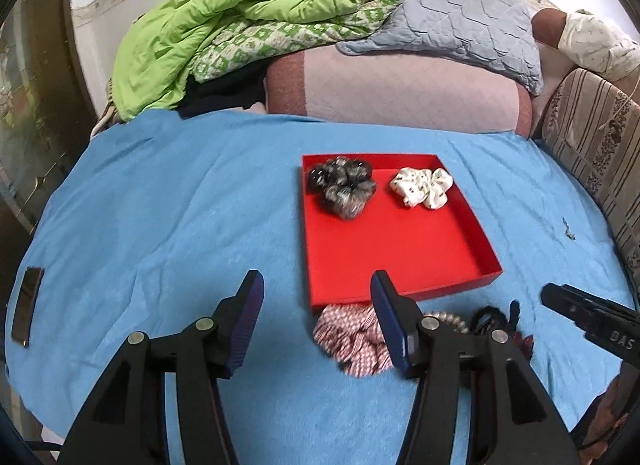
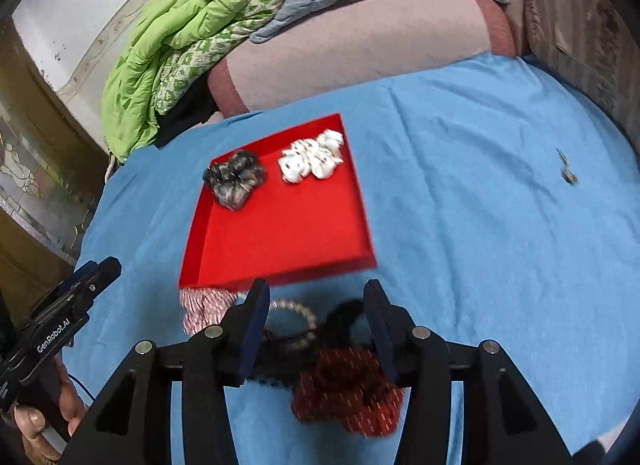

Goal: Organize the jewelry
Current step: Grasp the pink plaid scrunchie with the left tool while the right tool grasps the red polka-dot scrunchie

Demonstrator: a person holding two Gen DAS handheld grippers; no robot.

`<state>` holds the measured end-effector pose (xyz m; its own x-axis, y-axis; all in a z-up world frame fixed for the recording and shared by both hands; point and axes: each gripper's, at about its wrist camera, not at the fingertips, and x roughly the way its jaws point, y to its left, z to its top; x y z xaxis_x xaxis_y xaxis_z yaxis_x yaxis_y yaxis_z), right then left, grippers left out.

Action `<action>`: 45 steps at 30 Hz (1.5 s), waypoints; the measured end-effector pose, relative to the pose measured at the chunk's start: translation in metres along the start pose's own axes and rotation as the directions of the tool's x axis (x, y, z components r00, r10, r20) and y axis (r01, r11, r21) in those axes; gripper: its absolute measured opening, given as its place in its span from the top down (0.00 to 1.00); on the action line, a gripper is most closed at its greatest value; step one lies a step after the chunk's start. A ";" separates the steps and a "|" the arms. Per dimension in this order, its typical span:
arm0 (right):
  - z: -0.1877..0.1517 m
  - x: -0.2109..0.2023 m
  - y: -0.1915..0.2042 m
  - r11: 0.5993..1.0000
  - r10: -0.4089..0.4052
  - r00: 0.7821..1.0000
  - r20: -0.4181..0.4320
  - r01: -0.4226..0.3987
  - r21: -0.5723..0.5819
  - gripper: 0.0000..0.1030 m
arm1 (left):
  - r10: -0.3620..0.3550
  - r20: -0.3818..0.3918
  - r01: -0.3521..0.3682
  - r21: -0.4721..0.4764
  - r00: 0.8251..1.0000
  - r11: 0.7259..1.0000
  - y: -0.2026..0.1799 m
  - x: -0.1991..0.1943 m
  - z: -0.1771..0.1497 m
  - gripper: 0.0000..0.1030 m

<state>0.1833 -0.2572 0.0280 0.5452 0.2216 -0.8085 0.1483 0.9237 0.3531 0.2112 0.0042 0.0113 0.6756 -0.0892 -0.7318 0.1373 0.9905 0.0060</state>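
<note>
In the left wrist view, the left tool (image 1: 316, 297) is seen with its jaws apart and nothing between them. The red tray (image 1: 400, 257) lies on the blue bed cover (image 1: 160, 205) at 12 o'clock — two scrunchies are already inside it, a grey one (image 1: 342, 187) and a white one (image 1: 422, 187). A red-white checked scrunchie (image 1: 348, 339) is left outside, at the tray's 6 o'clock edge.

In the right wrist view, the right tool (image 2: 314, 299) is also held apart and empty. Four pieces are counted outside the tray — the checked one, a beaded bracelet (image 2: 294, 311), a black tie (image 2: 346, 321) and a dark red scrunchie (image 2: 348, 393). The task is judged about one third done.
</note>
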 end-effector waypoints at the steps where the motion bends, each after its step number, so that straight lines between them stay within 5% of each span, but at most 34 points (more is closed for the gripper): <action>1: -0.005 -0.003 -0.002 1.000 -0.005 1.000 0.002 0.005 0.006 0.48 | 0.005 -0.001 -0.005 -0.006 1.000 1.000 0.002 -0.001 -0.003 0.47; 14: -0.042 -0.018 -0.010 0.999 -0.004 1.000 -0.010 0.004 0.048 0.47 | 0.058 -0.044 -0.061 -0.072 0.997 0.996 0.033 -0.012 -0.035 0.47; 23: -0.053 -0.031 -0.042 0.994 -0.003 1.000 0.006 0.002 0.114 0.46 | 0.043 -0.114 -0.066 -0.199 0.992 0.978 0.073 -0.008 -0.054 0.47; 45: -0.077 0.004 -0.054 0.996 0.019 0.997 -0.071 -0.013 0.086 0.36 | -0.252 -0.242 0.189 -0.257 0.937 0.948 0.031 0.101 -0.047 0.47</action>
<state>0.1140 -0.2826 -0.0308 0.4881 0.2607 -0.8330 0.2114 0.8906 0.4026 0.2497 0.0308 -0.0945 0.4230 -0.3080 -0.8522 0.0717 0.9489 -0.3073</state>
